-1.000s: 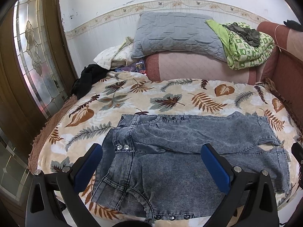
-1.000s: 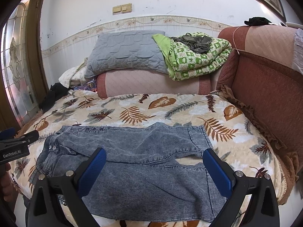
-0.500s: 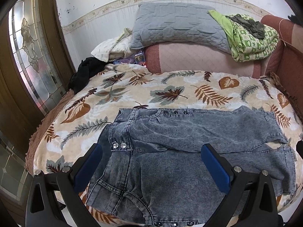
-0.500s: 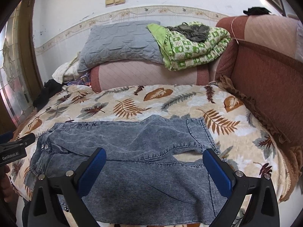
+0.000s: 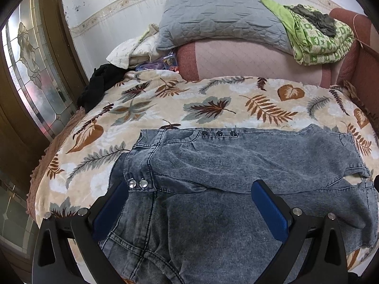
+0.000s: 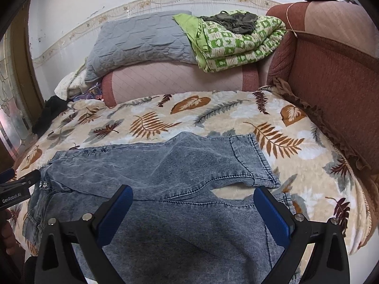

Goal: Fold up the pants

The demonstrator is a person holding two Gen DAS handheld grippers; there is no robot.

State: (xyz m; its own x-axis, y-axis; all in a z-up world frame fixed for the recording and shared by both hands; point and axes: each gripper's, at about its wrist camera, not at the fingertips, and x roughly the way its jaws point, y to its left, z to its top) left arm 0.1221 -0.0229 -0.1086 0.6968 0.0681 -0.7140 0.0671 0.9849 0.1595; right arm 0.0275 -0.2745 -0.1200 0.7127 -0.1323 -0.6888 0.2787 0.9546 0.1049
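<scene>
While I hold both grippers above the near edge:
Pants: grey-blue denim pants flat on my leaf-print blanket, waistband left, legs right.
Left gripper: released, blue pads spread, nothing held, over the snaps.
Right gripper: released, empty, above the leg hems.
Behind: grey pillow, green quilt.

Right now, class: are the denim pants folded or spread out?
Spread out. The pants lie flat on the leaf-print blanket, both legs side by side, not doubled over.
</scene>
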